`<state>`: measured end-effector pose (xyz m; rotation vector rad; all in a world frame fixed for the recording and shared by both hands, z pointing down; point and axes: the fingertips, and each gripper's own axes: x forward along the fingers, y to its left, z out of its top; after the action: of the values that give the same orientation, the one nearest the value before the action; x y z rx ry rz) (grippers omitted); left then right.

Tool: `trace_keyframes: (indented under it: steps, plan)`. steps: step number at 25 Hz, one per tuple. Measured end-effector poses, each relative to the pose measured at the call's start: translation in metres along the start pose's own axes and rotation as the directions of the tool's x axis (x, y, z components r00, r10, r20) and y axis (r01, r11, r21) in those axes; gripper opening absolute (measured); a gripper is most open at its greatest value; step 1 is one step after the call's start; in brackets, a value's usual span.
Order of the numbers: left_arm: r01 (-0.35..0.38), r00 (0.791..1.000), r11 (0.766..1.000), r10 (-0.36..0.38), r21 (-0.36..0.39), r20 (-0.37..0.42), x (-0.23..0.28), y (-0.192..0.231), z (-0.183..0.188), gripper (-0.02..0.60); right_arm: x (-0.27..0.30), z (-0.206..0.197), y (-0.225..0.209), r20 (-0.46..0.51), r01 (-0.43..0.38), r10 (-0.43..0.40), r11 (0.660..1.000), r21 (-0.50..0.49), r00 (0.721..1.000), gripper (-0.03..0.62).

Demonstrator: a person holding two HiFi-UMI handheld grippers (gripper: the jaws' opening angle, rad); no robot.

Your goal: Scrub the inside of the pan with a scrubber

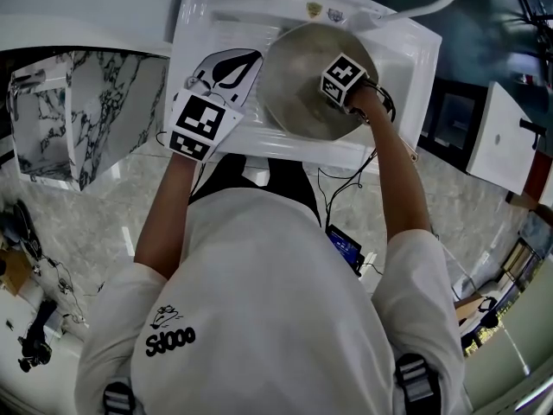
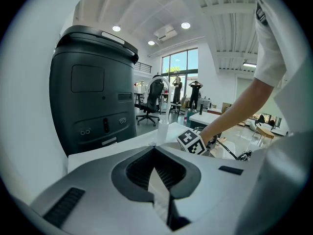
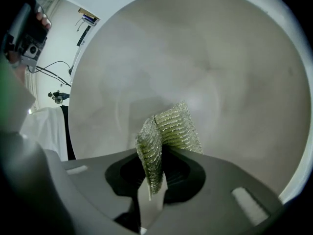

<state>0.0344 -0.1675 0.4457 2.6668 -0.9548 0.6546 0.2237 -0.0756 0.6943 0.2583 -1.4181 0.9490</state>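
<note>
Right gripper (image 3: 157,155) is clamping its fingers (image 3: 188,175) on the green mesh scrubber (image 3: 168,129), holding it inside the pan (image 1: 294,93) in the white sink (image 1: 203,24), top centre. Left gripper (image 1: 226,69) is hanging over the sink's left side, fingers (image 2: 129,173) together, empty.

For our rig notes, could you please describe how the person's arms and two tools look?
The left tool and right tool are pale grey with dark ribbed pads; each carries a cube of black-and-white square markers. Black cables trail from the right one. The person wears a white short-sleeved T-shirt.
</note>
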Motion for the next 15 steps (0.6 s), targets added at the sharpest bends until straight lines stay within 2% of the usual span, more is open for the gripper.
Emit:
trace_keyframes:
  steps: [4,9,15]
  plan:
    - [0.005,1.000,1.000,-0.005,0.003,-0.004,0.001,-0.003,-0.002,0.003,-0.011,0.012,-0.017,0.045,0.110,-0.109,0.994,-0.028,0.993,0.075]
    - [-0.010,1.000,1.000,0.010,-0.002,-0.015,-0.003,-0.002,-0.007,0.003,-0.026,0.044,-0.031,0.135,0.240,-0.226,0.966,-0.096,0.965,0.077]
    - [-0.038,0.999,0.999,0.037,-0.023,-0.020,-0.012,0.003,-0.014,0.003,-0.032,0.068,-0.023,0.183,0.279,-0.242,0.936,-0.216,0.953,0.078]
